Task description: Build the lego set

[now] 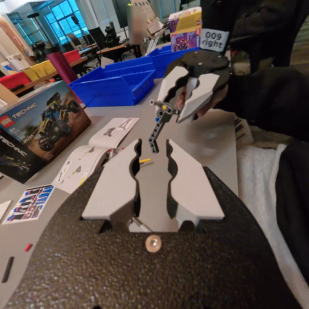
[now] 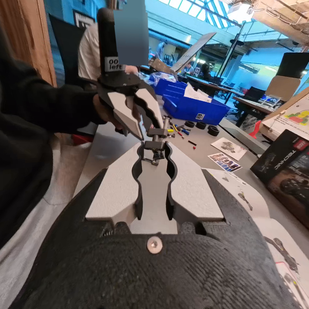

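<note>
A: What does your right hand-held gripper [image 2: 154, 143] hold?

B: Your right hand-held gripper is clamped by its fingertips on the dark lego assembly [image 2: 154, 145]. In the left wrist view the same assembly [image 1: 159, 122] hangs in the air above the bench [image 1: 192, 150]: a long black beam with holes points down, a grey rod sticks out at the top, and a yellow and a blue pin show on its side.

A: And your left hand-held gripper [image 1: 153, 142]?

B: Its jaws stand wide and hold nothing. The lower end of the beam sits just beyond the gap between its fingertips, without touching them as far as the left wrist view shows. In the right wrist view your left hand-held gripper [image 2: 151, 133] points down at the top of the assembly, one finger just beside it.

A: What lies on the bench around you?

B: An open instruction booklet [image 1: 100, 147] lies to the left, with a sticker sheet [image 1: 29, 203] nearer you and the set's box [image 1: 40, 127] beyond. A yellow stick [image 1: 144, 160] lies by the booklet. Blue bins [image 1: 113, 87] stand farther back. In the right wrist view, loose small parts [image 2: 179, 131] and three black tyres [image 2: 201, 125] lie near a blue bin [image 2: 194, 105].
</note>
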